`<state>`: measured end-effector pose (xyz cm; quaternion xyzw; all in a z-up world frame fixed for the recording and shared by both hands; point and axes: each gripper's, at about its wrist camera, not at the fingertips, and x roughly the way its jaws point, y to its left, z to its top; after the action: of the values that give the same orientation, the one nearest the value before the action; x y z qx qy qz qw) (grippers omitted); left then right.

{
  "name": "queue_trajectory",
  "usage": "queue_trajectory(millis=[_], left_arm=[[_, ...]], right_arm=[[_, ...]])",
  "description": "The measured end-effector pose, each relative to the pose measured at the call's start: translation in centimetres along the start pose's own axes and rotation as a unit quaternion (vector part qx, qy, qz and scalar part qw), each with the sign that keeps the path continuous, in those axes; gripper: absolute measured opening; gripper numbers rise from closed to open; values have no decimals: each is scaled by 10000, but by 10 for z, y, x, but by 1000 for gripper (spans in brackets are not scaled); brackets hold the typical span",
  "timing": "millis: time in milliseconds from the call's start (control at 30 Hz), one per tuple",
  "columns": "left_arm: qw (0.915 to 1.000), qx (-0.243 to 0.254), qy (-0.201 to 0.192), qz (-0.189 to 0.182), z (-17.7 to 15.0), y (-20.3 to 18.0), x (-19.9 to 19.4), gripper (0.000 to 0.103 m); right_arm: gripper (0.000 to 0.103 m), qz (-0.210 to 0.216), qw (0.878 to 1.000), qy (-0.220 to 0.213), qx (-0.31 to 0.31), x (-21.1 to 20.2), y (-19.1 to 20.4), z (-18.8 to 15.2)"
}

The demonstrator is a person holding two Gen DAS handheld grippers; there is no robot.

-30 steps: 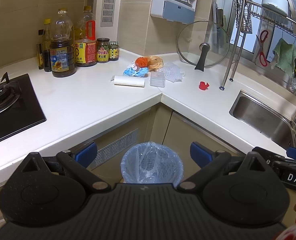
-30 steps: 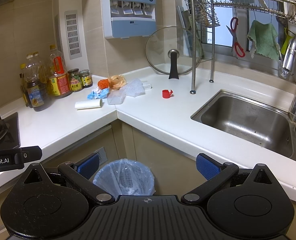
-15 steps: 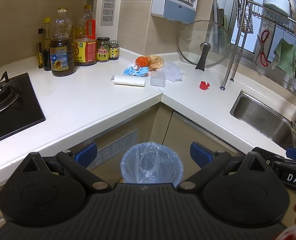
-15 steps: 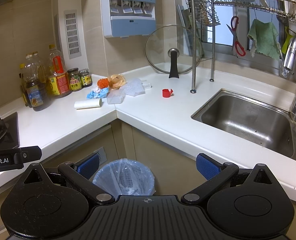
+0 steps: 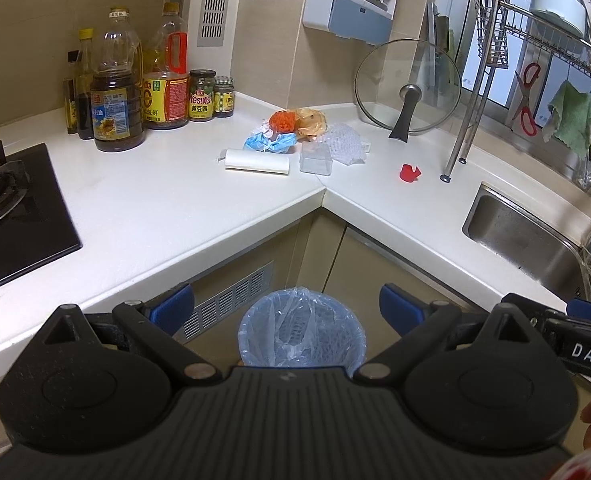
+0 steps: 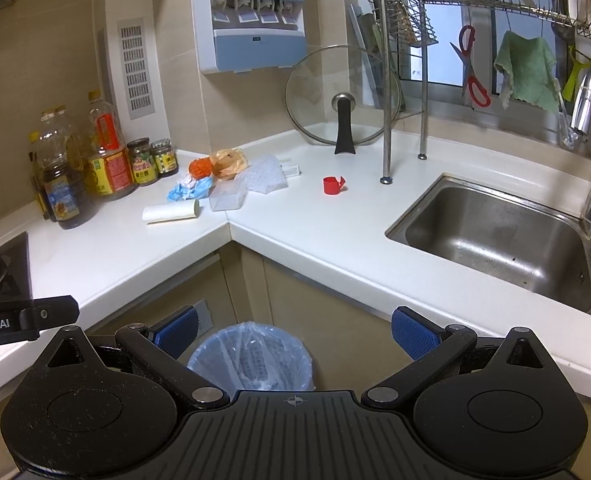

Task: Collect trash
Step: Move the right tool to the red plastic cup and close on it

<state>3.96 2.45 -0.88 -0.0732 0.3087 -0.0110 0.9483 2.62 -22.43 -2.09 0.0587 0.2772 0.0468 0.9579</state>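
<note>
**Inspection: both tools empty, trash uncollected at the far corner**

Your left tool (image 5: 286,307) is released, fingers spread wide, nothing between them. Your right tool (image 6: 294,331) is in the same condition. Both are held low in front of the cabinets, above the lined bin (image 5: 301,330) on the floor.

The trash sits at the inner corner of the counter (image 5: 167,208), far ahead of both tools and well apart from them. It comprises a white paper roll (image 5: 257,165), a blue crumpled wrapper (image 5: 269,143), an orange net (image 5: 282,121), a tan bag (image 5: 312,120), a clear plastic box (image 5: 315,158) and a bubble-wrap piece (image 5: 345,145). A small red scrap (image 6: 332,185) lies alone, right of the pile, toward the sink (image 6: 495,236).

Key relation: the roll is the nearest item, lying flat with its long axis running left to right across your line of approach. It is left of the corner seam, so the left tool appears better placed. The red scrap favours the right tool.
</note>
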Motion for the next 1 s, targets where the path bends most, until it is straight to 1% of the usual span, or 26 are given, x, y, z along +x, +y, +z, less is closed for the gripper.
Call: queue_trajectory(millis=[200,367,567,633,733,867,933,1000], left_arm=[[9998,54,75,-171,12,16,20,98],[9991,49,171,-374,25,21,44,98],[9988,-31,23,-482,45,15,79,98],[9990,-107,-47,-423,52,12,93,98],[9994,-218,-95,-247,62,5,118,98],[9984,-540,-142,0,73,-8,151,98],[9984,-542,-89,118,79,-19,168,98],[9980,-605,-76,155,87,-31,183,97]], right_arm=[[102,-122,9998,-71,113,16,7,8],[102,-206,9996,-113,158,32,6,16],[102,-194,9997,-135,117,78,-12,40],[102,-176,9997,-195,28,95,-19,49],[102,52,9997,-213,-129,129,-34,65],[102,422,9986,-62,-314,180,-56,90],[102,581,9974,0,-418,203,-66,103],[102,731,9961,80,-485,227,-77,116]])
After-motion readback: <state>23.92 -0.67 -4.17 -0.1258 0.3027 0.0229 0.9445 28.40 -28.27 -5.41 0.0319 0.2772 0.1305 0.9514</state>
